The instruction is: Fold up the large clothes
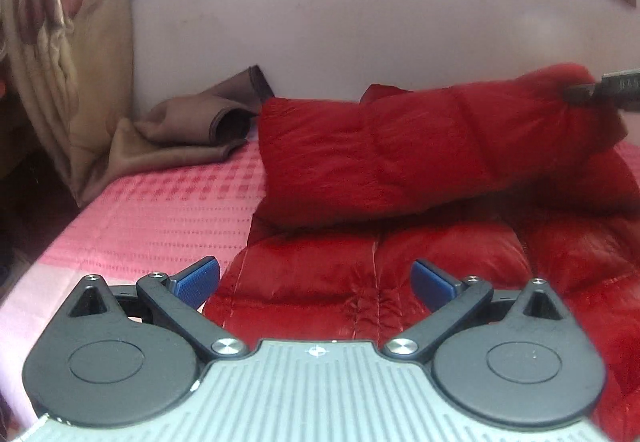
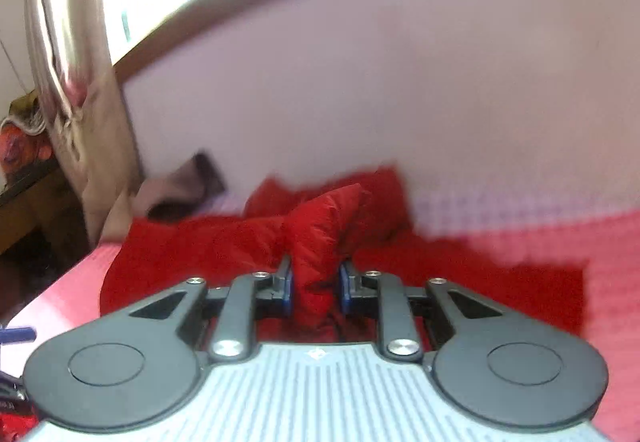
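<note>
A red puffy jacket (image 1: 400, 170) lies on the pink bedspread (image 1: 160, 218). My left gripper (image 1: 316, 282) is open and empty, low over the jacket's near edge, its blue pads (image 1: 196, 282) wide apart. My right gripper (image 2: 316, 290) is shut on a bunched part of the red jacket (image 2: 320, 238) and holds it above the bed. In the left wrist view the right gripper's dark tip (image 1: 608, 88) shows at the far right, pinching a raised sleeve-like part of the jacket. The right wrist view is blurred.
A brown folded cloth (image 1: 192, 126) lies at the back left of the bed against the pale wall (image 1: 360, 42). A beige curtain (image 1: 60, 42) hangs at the left. The bed's left edge (image 1: 48, 250) drops to dark floor.
</note>
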`<state>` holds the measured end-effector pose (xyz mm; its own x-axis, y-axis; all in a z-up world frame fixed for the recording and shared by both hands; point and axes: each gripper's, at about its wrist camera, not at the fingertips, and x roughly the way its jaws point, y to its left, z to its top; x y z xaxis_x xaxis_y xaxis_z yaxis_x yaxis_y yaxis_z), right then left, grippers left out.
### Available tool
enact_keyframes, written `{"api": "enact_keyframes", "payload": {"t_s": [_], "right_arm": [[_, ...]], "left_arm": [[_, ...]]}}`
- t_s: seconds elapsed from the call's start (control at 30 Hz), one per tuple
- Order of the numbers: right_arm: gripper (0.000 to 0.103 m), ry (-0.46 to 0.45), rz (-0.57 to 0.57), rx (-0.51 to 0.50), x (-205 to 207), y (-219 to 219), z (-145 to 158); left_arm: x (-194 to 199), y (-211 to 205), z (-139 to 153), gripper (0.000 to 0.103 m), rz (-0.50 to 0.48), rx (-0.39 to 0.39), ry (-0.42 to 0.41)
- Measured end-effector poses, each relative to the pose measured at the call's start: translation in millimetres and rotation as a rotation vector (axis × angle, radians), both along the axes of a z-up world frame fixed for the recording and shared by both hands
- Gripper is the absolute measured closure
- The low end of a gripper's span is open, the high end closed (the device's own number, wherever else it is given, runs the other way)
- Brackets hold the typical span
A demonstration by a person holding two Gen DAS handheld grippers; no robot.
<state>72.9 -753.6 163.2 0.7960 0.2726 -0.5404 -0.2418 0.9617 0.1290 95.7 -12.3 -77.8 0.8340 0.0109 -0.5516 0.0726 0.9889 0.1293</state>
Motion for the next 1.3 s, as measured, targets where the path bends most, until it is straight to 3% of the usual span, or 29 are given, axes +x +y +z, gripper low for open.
{"api": "enact_keyframes", "payload": {"t_s": [0.1, 0.2, 0.43, 0.63, 0.87, 0.9, 0.97, 1.0, 1.03, 1.2, 1.3], "right_arm": [[0.082, 0.014, -0.04, -0.047, 8, -15, 1], [0.082, 0.065, -0.058, -0.136, 16, -21, -23], [0.074, 0.092, -0.115, -0.109, 25, -37, -59], [0.069, 0.095, -0.121, -0.133, 26, -30, -74], [0.063, 0.127, -0.126, -0.083, 30, -36, -79], [0.058, 0.133, -0.131, -0.072, 30, -38, -77], [0.038, 0.134, -0.146, -0.056, 26, -39, -70], [0.021, 0.125, -0.157, -0.049, 22, -40, -66], [0.016, 0.109, -0.169, -0.044, 16, -40, -60], [0.015, -0.014, -0.163, -0.031, -36, -35, -25], [0.005, -0.041, -0.129, 0.012, -77, -33, -9]], "left_arm": [[4, -11, -3, 0.002, -0.008, 0.038, -0.011], [7, -16, -11, 0.002, -0.019, 0.056, 0.003], [16, -17, -23, 0.002, -0.002, 0.069, 0.051], [19, -12, -27, 0.001, 0.01, 0.055, 0.067], [18, -10, -28, 0.001, 0.017, 0.052, 0.067], [18, -11, -28, 0.001, 0.018, 0.052, 0.065], [16, -11, -27, 0.001, 0.019, 0.057, 0.059], [15, -12, -26, 0.001, 0.019, 0.06, 0.057], [14, -12, -26, 0.001, 0.019, 0.062, 0.054], [6, -13, -20, 0.001, 0.015, 0.068, 0.031], [0, -14, -15, 0.001, 0.011, 0.068, 0.017]]}}
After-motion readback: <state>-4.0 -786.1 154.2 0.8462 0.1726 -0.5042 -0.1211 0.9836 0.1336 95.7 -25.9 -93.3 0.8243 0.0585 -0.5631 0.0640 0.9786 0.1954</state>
